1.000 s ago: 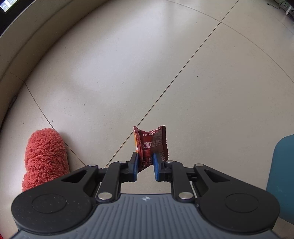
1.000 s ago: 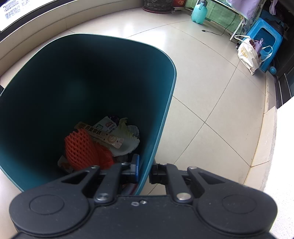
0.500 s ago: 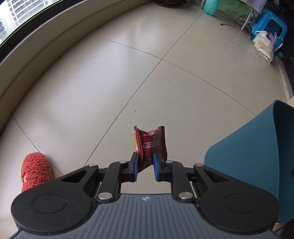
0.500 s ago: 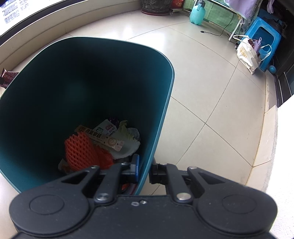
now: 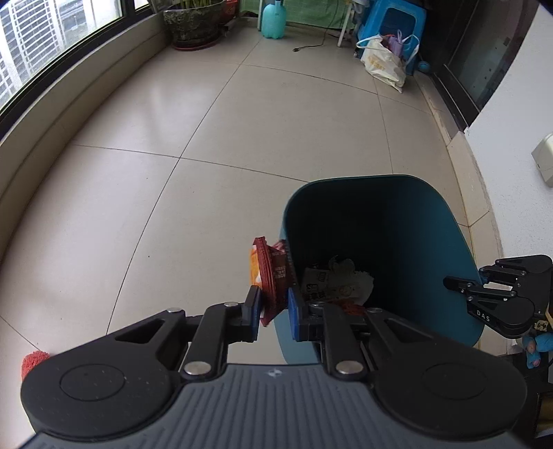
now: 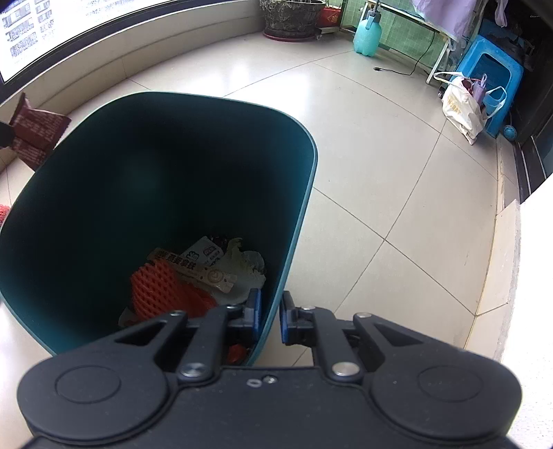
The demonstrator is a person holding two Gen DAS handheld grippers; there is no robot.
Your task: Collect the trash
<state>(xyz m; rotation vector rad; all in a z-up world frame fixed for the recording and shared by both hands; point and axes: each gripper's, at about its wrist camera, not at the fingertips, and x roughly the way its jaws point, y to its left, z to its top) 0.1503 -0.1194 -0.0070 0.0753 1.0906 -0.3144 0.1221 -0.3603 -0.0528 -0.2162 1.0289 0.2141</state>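
The red wrapper is pinched upright in the left claw, held in the air just beside the bin's near rim and above the tiled floor. The teal bin is tilted; the right claw is closed tight on its rim, one pad inside and one outside. In the bin lie an orange foam net, a printed packet and crumpled paper. A plant pot, spray bottle, blue stool and white bag stand well apart along the far wall.

Red fuzzy item: cut off at lower left, possibly a duster. Bin trash: partly hidden behind gripper.
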